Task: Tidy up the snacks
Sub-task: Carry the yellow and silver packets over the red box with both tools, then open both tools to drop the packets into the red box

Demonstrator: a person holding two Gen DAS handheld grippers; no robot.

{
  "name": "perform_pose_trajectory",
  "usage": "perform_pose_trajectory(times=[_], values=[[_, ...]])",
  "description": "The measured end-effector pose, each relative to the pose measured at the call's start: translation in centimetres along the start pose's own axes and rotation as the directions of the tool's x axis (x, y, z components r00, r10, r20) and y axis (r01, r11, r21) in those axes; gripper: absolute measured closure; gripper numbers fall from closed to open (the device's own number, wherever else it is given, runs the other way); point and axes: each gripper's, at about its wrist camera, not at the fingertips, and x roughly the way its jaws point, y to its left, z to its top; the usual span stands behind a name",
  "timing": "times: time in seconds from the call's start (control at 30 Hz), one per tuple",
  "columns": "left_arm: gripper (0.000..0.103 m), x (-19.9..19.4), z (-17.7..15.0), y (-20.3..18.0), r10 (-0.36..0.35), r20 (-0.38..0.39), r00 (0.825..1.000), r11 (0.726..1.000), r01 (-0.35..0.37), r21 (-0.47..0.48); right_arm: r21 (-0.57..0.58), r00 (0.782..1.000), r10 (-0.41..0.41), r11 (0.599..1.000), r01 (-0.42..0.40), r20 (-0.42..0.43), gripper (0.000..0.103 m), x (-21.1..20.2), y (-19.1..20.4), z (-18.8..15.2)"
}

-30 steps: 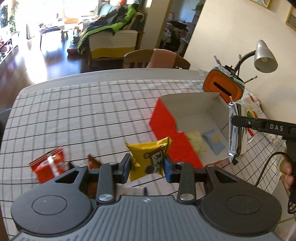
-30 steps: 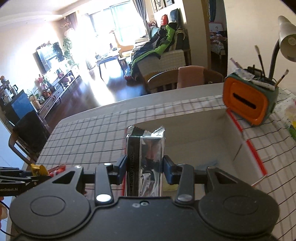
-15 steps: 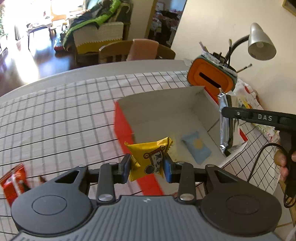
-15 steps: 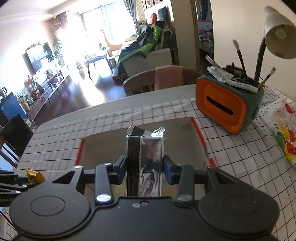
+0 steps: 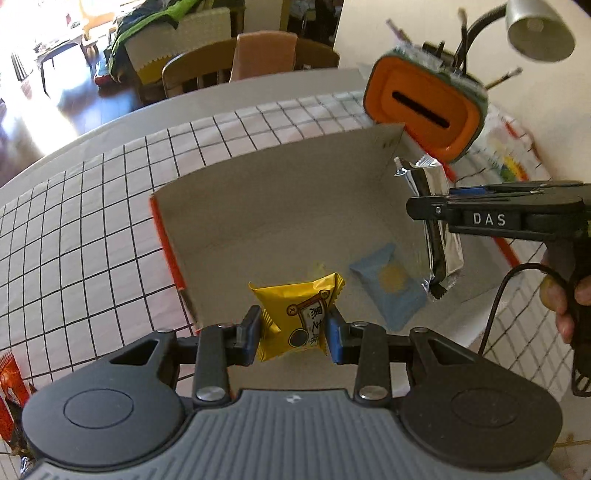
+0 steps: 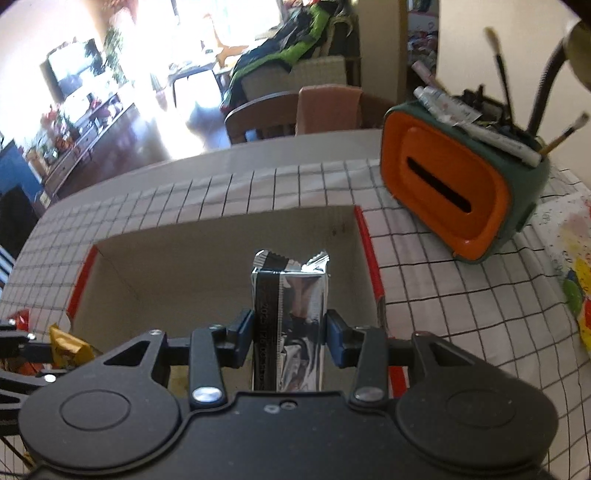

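Snacks: yellow packet (image 5: 297, 319) clamped in left gripper (image 5: 293, 334) jaws, hanging above near edge of open box (image 5: 280, 206); silver foil bar (image 6: 290, 317), long axis upright, pinched in right gripper (image 6: 290, 338) jaws over box's right side. Blue packet (image 5: 391, 288) lies on box floor. Since earlier frame both grippers moved from beside box to above it; grips unchanged.

Black hand-held gripper (image 5: 291, 334) — blue pads

red packet (image 5: 9, 376) cut off at left edge, far left of the box (image 5: 280, 192); box floor partly hidden behind silver packet (image 6: 290, 317); lamp (image 5: 539, 29) blurred beyond the box
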Motion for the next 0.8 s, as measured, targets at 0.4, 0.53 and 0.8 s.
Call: perform_pose_trajectory(times=[0.4,0.53,0.8], values=[[0.068,4.3,1.4,-1.2,0.053,-0.152,0.987,0.998,-0.055,-0.013,-0.088,0.989,0.054,0.994,-0.066,-0.138,0.063,3.7,0.7,-0.3],[0.068,5.1,1.5,-1.8,0.072,-0.175,0.982,0.997,-0.071,0.013,-0.098,0.983,0.065,0.992,-0.082,-0.172,0.063,4.3,0.7,-0.2],[0.067,6.8,1.4,-2.4,0.078,-0.217,0.973,0.997,-0.074,0.024,-0.092,0.977,0.078,0.991,-0.098,-0.197,0.063,4.8,0.5,-0.5]])
